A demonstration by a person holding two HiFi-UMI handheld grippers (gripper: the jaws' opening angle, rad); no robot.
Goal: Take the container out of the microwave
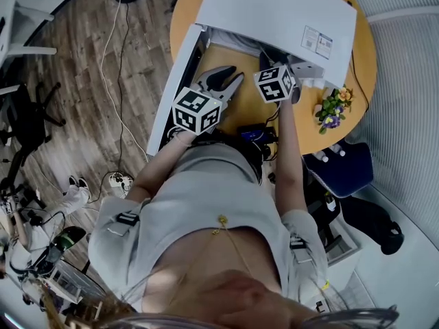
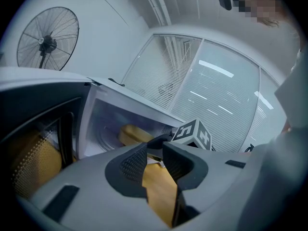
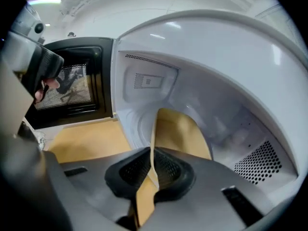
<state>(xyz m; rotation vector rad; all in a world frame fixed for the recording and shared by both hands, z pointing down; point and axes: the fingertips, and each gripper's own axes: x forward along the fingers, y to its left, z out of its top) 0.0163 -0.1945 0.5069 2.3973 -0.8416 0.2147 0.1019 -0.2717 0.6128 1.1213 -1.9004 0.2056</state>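
Note:
The white microwave [image 1: 274, 12] stands on a round wooden table [image 1: 360, 57], its door [image 1: 175, 81] swung open to the left. Inside the cavity [image 3: 231, 105] sits a tan container [image 3: 180, 134], tilted. My right gripper [image 3: 151, 170] reaches into the opening and is shut on the container's thin rim, which stands between the pads. In the head view only its marker cube [image 1: 274, 82] shows. My left gripper [image 1: 223, 81] hangs open in front of the cavity with nothing between its jaws. The left gripper [image 2: 154, 158] looks at the container [image 2: 132, 134] from the door side.
A small pot of flowers [image 1: 333, 108] stands on the table right of the microwave. A dark device [image 1: 254, 134] lies at the table's near edge. Cables and a power strip [image 1: 118, 180] are on the floor at left. A fan [image 2: 48, 37] stands behind.

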